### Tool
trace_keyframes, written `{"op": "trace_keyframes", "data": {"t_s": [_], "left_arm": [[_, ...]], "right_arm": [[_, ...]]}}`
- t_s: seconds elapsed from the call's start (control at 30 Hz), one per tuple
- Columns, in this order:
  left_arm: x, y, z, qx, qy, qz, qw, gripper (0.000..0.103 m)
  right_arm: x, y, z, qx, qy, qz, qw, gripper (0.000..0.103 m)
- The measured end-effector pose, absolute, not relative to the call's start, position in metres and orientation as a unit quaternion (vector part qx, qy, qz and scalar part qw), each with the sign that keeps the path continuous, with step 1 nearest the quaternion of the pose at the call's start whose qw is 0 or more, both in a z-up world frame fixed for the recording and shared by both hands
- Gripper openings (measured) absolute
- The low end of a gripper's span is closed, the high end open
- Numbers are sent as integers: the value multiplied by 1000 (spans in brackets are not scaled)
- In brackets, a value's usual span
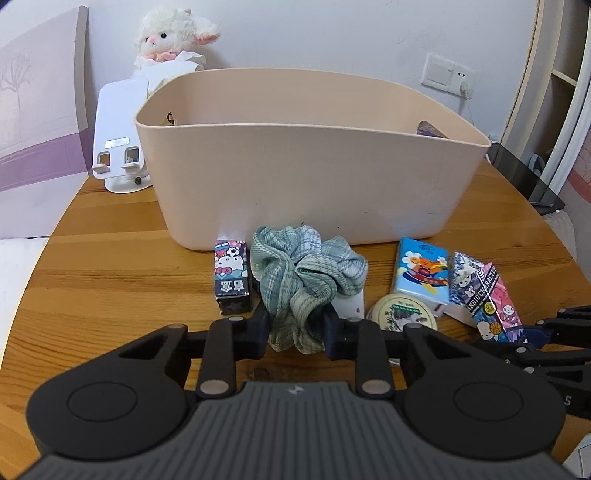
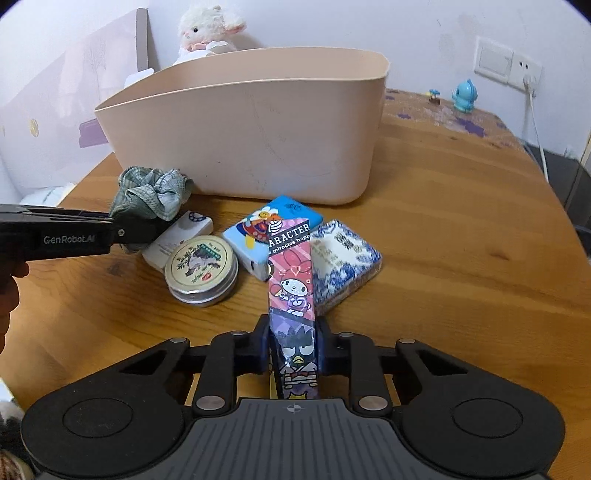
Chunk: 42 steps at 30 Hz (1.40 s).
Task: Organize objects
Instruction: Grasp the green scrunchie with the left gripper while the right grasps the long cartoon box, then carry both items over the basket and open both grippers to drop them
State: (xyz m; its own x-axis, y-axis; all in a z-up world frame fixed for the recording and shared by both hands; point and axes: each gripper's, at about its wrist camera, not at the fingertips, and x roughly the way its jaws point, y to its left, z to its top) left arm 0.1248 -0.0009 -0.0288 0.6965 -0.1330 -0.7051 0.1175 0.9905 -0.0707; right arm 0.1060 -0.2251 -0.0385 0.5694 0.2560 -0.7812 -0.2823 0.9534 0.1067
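The right gripper [image 2: 293, 347] reaches forward low over the wooden table [image 2: 461, 240], clamping a cartoon-printed box [image 2: 293, 280]. To its left, the left gripper [image 1: 295, 325] pinches a green plaid scrunchie [image 1: 303, 280]. Beyond stands the beige tub [image 2: 258, 122].

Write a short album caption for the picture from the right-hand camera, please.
Right gripper clamps a cartoon-printed box before a beige tub, while the left gripper pinches a green scrunchie.

A home bedroom corner; plush lamb [image 1: 173, 33] against the wall; wooden table [image 2: 461, 229]; wall socket [image 1: 448, 75]
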Motion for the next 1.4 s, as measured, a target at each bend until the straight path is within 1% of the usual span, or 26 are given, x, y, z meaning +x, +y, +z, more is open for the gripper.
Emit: {"op": "trace_keyframes", "data": {"t_s": [0.03,0.23,0.6,0.9,1.23,1.4], "left_arm": [[122,0,-28,-11,382,-69,921,23],[107,4,-15,-10,374,-65,925,21],[80,5,33,1,328,-43,944,21],[76,-2,66,14,290,-40,956,21],[109,2,96,8,252,-32,967,21],[144,-2,96,13,254,-23,967,20]], "right_arm": [[104,-226,-38,-13,438,151,886,21],[98,-234,-28,-2,421,152,894,22],[97,-232,16,9,368,160,916,22],[110,-234,59,23,317,156,935,22],[154,-222,87,37,284,148,947,22],[184,-213,90,39,279,141,949,22]]}}
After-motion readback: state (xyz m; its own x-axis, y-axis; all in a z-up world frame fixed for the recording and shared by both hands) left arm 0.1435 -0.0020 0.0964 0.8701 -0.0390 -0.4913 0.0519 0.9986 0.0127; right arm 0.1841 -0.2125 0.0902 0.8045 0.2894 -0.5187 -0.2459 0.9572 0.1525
